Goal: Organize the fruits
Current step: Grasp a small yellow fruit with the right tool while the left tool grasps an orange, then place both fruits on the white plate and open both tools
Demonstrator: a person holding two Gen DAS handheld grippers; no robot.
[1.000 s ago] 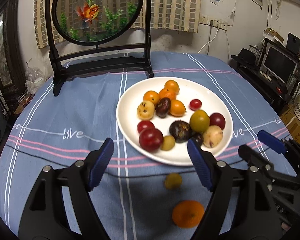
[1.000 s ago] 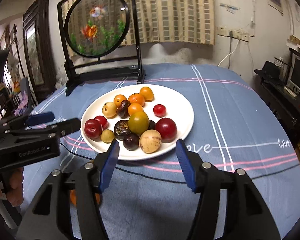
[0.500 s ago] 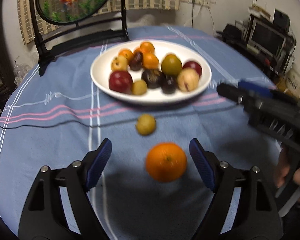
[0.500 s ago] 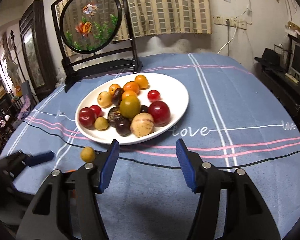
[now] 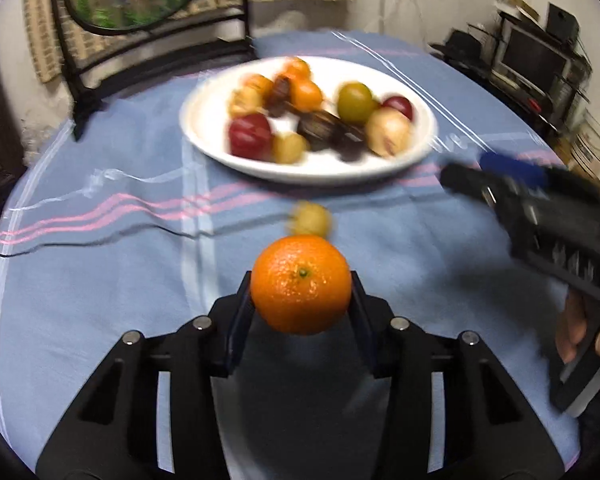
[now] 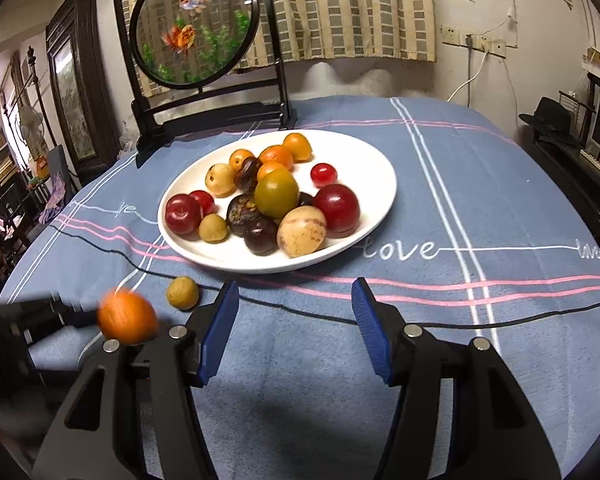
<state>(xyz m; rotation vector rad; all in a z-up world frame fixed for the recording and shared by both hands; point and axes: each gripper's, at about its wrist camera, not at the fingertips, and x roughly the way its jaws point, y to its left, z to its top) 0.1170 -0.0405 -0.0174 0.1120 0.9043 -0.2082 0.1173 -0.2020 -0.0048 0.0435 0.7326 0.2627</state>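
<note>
Orange tight in left claw, right claw wide, empty, over "love" on blue cloth.

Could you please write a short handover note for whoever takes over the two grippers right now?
Left gripper: shut on the orange, held above the cloth short of the plate.
Right gripper: open, holding nothing, pointed at the plate's near rim.
Done: most fruit already sits on the plate; the orange is picked up.
Left: set the orange on the plate, then collect the small yellow fruit lying on the tablecloth just before the plate.
</note>
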